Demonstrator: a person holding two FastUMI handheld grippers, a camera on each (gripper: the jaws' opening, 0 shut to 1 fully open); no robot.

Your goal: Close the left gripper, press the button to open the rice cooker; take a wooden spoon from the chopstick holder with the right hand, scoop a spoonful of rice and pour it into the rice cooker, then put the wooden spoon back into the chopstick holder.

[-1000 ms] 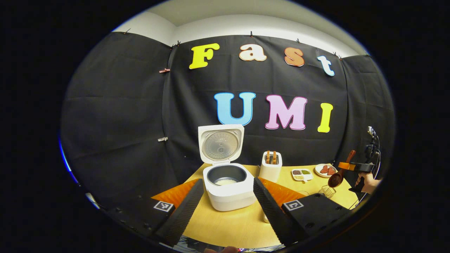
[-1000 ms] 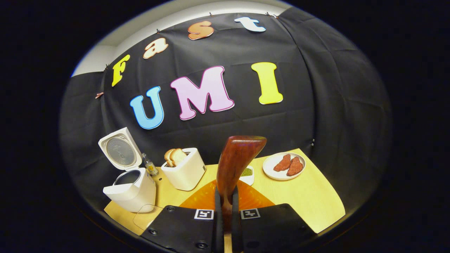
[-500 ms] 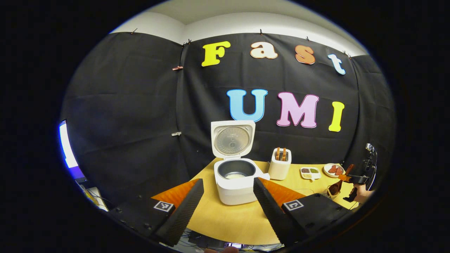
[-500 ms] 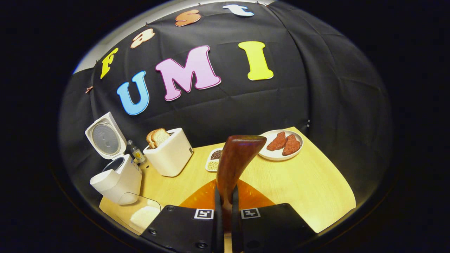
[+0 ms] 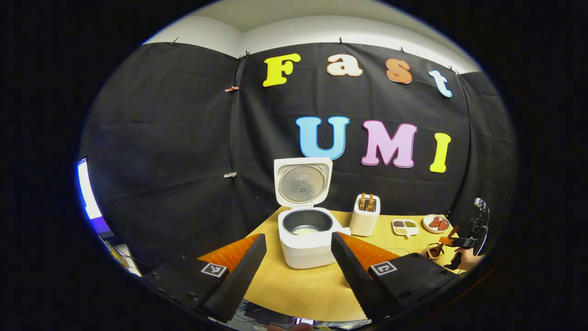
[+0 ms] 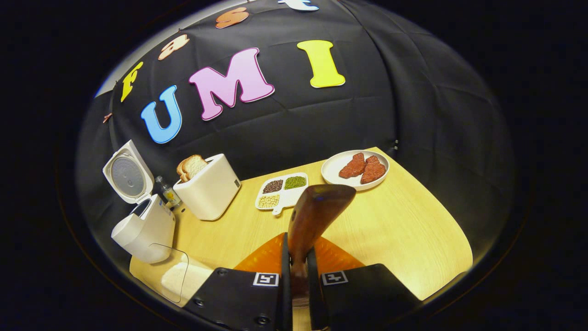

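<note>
Over the table [image 6: 404, 220], right gripper [image 6: 298, 280] jaws clamp the wooden spoon [image 6: 317, 211].

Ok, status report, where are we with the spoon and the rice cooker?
Left gripper open, idle. Right gripper shut on wooden spoon, bowl over the chopstick holder. Rice cooker lid up. Nothing blocking.

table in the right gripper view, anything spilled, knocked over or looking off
Nothing stands out. The rice cooker stands upright with its lid up, the toaster holds its bread, the sectioned dish and plate sit flat, and no grains show on the table. The right gripper holds the wooden spoon.
</note>
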